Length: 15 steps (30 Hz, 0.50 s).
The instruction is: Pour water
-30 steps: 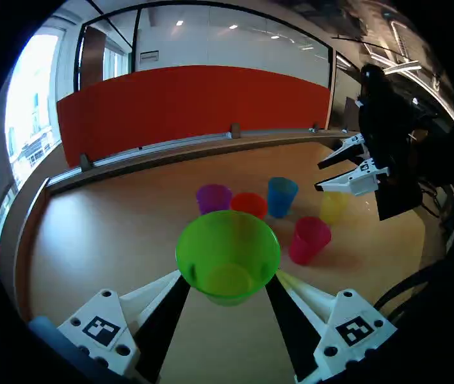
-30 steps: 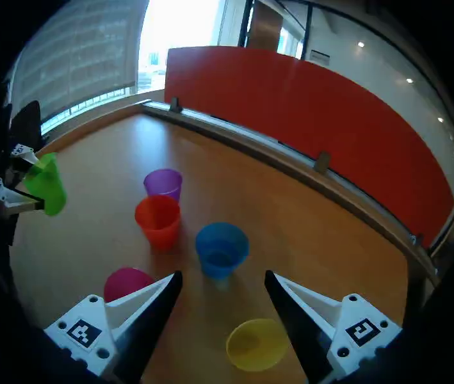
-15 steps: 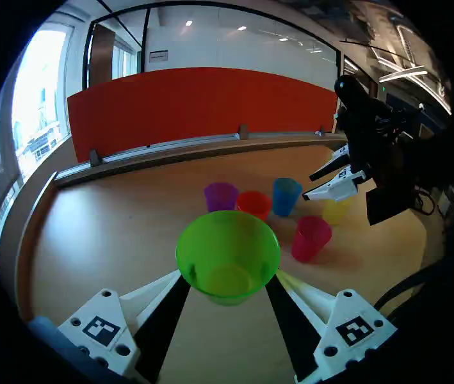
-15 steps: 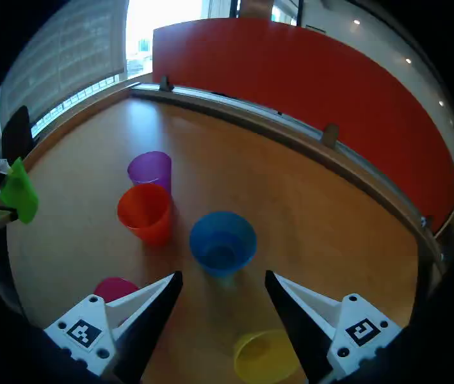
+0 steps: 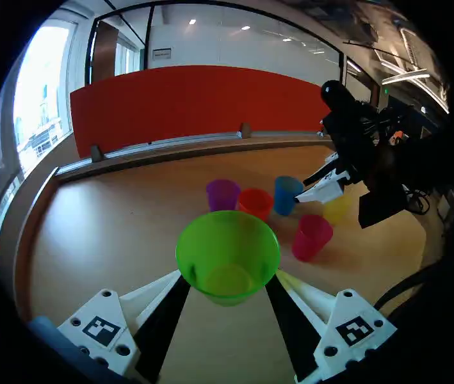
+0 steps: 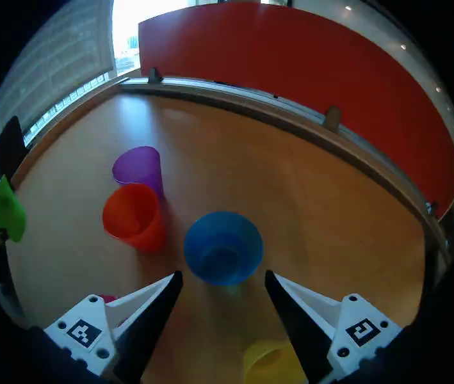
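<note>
One broad wooden tabletop (image 5: 111,217) carries everything, and a long red partition (image 5: 194,102) stands along its far edge. Past the partition are glass walls and bright windows.

In the left gripper view, the left hand-held gripper (image 5: 228,276) pinches a green cup (image 5: 228,256) between its two fingers. It holds the cup upright and off the tabletop, with the mouth facing the camera. Whether the cup holds water cannot be told.

The right hand-held gripper (image 6: 222,276) has its fingers spread apart, with nothing pressed between them. It hangs over the tabletop and looks down on a blue cup (image 6: 223,248), which stands just ahead of the fingertips. In the left gripper view, that same gripper reaches in from the right, its white fingers close beside the blue cup.

Five cups stand on the tabletop in a loose cluster. An orange cup (image 6: 134,217) stands just left of the blue one, close against a purple cup (image 6: 138,168) behind it. A pink cup (image 5: 310,237) stands nearer the left hand-held gripper. A yellow cup (image 5: 337,208) sits just beyond the pink one, under the right hand-held gripper. In the right gripper view, the green cup shows small at the far left edge.
</note>
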Motion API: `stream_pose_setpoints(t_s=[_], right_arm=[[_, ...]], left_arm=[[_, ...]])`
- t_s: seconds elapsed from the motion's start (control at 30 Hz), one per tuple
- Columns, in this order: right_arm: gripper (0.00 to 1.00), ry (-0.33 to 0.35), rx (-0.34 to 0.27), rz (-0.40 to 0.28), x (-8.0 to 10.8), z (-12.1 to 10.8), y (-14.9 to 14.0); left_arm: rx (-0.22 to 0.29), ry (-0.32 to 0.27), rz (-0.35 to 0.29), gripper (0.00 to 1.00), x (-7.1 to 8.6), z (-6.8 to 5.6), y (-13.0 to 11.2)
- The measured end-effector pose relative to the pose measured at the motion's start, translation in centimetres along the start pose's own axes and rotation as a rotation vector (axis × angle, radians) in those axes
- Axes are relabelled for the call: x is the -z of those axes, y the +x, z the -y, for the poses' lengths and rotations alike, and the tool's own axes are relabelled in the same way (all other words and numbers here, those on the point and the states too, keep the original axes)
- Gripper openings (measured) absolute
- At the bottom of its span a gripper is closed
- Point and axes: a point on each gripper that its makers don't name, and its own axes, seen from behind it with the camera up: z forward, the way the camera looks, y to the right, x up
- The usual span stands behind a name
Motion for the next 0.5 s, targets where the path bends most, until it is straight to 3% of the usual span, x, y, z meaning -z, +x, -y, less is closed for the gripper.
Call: stream_pose_setpoints(t_s=[0.5], right_arm=[[1.00,-0.010,-0.033,0.013,-2.1,0.6,0.6]], left_arm=[[0.016,-0.003,0.004,0.79,0.0,0.0,-0.3]])
